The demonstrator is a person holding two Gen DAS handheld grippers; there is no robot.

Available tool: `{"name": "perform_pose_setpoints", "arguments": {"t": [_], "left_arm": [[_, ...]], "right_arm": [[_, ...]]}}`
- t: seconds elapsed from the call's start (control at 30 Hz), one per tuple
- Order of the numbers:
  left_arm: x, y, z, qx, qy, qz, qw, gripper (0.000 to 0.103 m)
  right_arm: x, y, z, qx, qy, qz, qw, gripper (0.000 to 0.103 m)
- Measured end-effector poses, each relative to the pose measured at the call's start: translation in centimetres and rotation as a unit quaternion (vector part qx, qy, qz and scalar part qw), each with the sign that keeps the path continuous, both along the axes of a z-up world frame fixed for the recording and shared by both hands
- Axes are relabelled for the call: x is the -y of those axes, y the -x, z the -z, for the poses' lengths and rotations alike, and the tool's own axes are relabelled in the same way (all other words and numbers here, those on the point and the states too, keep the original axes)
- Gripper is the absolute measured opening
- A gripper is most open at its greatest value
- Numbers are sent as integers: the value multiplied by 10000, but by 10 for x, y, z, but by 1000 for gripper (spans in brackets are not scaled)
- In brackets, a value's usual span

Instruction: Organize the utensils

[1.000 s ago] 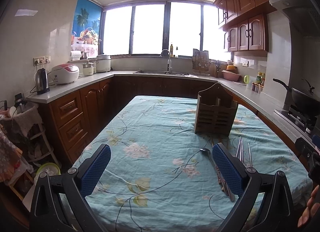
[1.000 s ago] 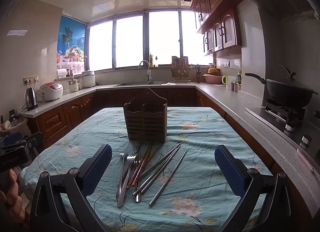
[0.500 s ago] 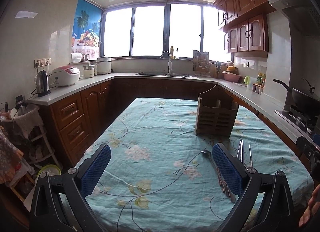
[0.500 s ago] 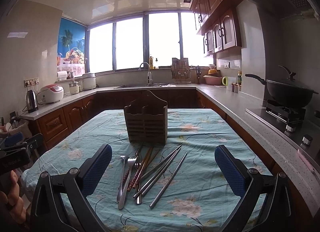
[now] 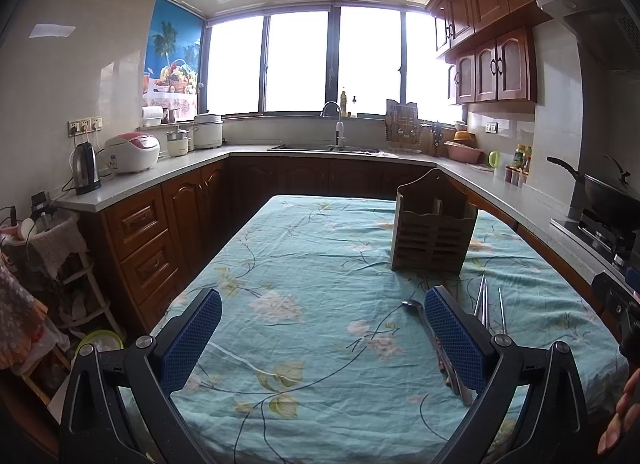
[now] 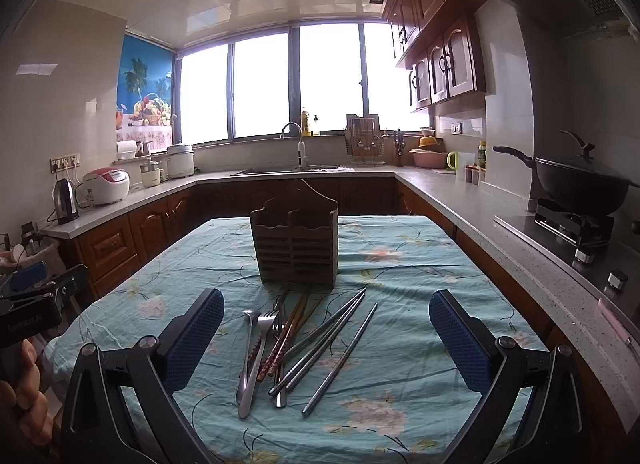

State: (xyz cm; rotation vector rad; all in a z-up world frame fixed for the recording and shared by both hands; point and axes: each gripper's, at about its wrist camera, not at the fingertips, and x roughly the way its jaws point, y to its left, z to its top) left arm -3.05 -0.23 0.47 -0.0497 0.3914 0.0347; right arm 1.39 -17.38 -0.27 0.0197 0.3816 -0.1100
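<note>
Fingers of left gripper (image 5: pixel 323 336) and right gripper (image 6: pixel 327 338): spread wide, empty. Right view: full utensil pile (image 6: pixel 296 344) on tablecloth (image 6: pixel 400 276), just before wooden holder (image 6: pixel 295 242). Left view: pile half hidden behind one finger (image 5: pixel 454 338).

The left black two-finger gripper with blue textured pads (image 5: pixel 322 338) is hanging level above the floral turquoise tablecloth (image 5: pixel 312 264), its jaws spread wide with nothing between them. The right black gripper with matching blue pads (image 6: pixel 326 340) is hovering over the same cloth, equally wide apart and empty, while a bare hand (image 6: pixel 22 396) is gripping the left tool's handle beyond the cloth's left edge.
</note>
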Motion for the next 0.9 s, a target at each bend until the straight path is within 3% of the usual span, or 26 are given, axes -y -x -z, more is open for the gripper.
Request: {"name": "perform_pose_setpoints", "arguments": {"t": [0.9], "left_arm": [[4,-8,4,-94,-29,-2,10000,102]], "right_arm": [[4,-3,4,-40,-48,-1,10000,103]]}}
